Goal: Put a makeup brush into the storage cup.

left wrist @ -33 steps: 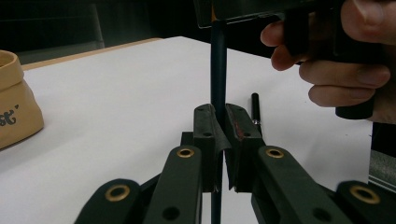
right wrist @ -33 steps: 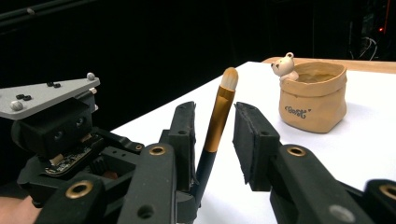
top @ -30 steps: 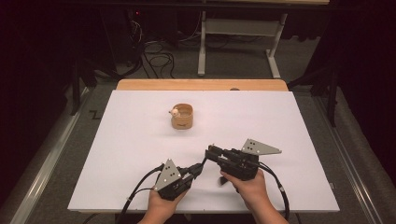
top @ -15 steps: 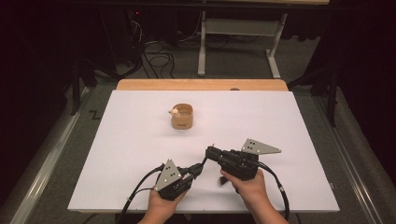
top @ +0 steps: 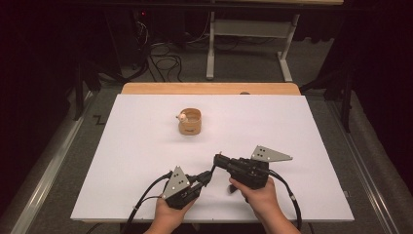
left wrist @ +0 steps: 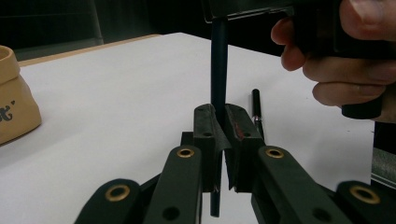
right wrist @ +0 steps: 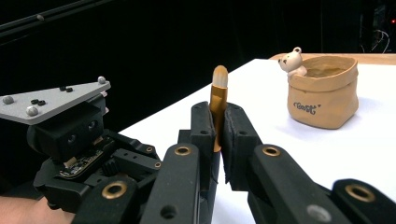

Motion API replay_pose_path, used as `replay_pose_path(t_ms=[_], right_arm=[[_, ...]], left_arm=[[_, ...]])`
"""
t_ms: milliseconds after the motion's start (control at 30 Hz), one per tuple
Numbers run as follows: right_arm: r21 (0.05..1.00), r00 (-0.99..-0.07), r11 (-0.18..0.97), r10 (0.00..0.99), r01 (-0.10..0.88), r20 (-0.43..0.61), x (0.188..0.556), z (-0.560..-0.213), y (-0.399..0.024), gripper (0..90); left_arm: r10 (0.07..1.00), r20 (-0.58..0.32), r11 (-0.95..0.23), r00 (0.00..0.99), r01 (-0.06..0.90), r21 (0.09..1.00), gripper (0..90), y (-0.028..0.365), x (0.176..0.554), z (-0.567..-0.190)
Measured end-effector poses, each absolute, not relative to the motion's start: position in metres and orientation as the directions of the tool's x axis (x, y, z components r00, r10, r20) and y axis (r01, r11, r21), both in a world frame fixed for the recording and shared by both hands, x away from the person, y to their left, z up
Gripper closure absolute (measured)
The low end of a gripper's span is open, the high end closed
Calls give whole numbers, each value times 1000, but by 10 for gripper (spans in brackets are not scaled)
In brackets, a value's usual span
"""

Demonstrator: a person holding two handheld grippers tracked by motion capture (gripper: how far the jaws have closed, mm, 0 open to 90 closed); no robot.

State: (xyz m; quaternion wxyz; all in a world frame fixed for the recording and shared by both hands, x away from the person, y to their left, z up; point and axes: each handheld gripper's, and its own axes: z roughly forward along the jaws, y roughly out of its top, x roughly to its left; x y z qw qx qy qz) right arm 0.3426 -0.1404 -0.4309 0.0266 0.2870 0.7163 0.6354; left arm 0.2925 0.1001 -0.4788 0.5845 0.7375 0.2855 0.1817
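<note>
Brush (right wrist: 218, 100) is the thing in hand: a slim make-up brush with a dark handle, a gold-coloured ferrule and a pale tip, held over the near half of the white table (top: 136, 146), close to the front edge and about midway between its left and right edges. On the left, the left gripper (top: 207, 176) lies low near the front edge in the person's left hand (top: 168, 214), its jaws pressed together on the brush's dark handle (left wrist: 218, 70), which stands upright between them in the left gripper view. A thin black stick (left wrist: 256, 112) lies on the table just beyond those jaws. Just to the right, the right gripper (top: 217, 159), gripped by the right hand (top: 260, 195), has its jaws clamped on the gold ferrule, having just been closing on it, with the pale bristles poking out above the pads in the right gripper view. The two grippers' tips sit just beside each other. Farther back, toward the far edge and a little left of the middle, stands a tan pouch-shaped cup (top: 190, 122) with a small bear figure (right wrist: 293, 59) on its rim, well apart from both grippers
</note>
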Motion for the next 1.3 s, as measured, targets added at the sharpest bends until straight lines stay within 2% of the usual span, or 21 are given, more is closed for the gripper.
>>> replay_pose_path(t_ms=[433, 667, 867, 1300], right_arm=[[931, -839, 30, 445, 365, 314, 342, -430, -140, 854], [936, -838, 25, 454, 352, 303, 341, -429, -141, 854], [943, -845, 42, 459, 330, 275, 339, -428, -140, 854], [949, -861, 114, 463, 293, 211, 333, -430, -131, 854]], left_arm=[[621, -77, -158, 780, 221, 963, 822, 101, 294, -477], [626, -91, -151, 774, 235, 960, 644, 102, 296, -475], [627, -101, -143, 773, 241, 960, 586, 102, 296, -474], [621, -109, -130, 776, 239, 962, 612, 104, 296, -469]])
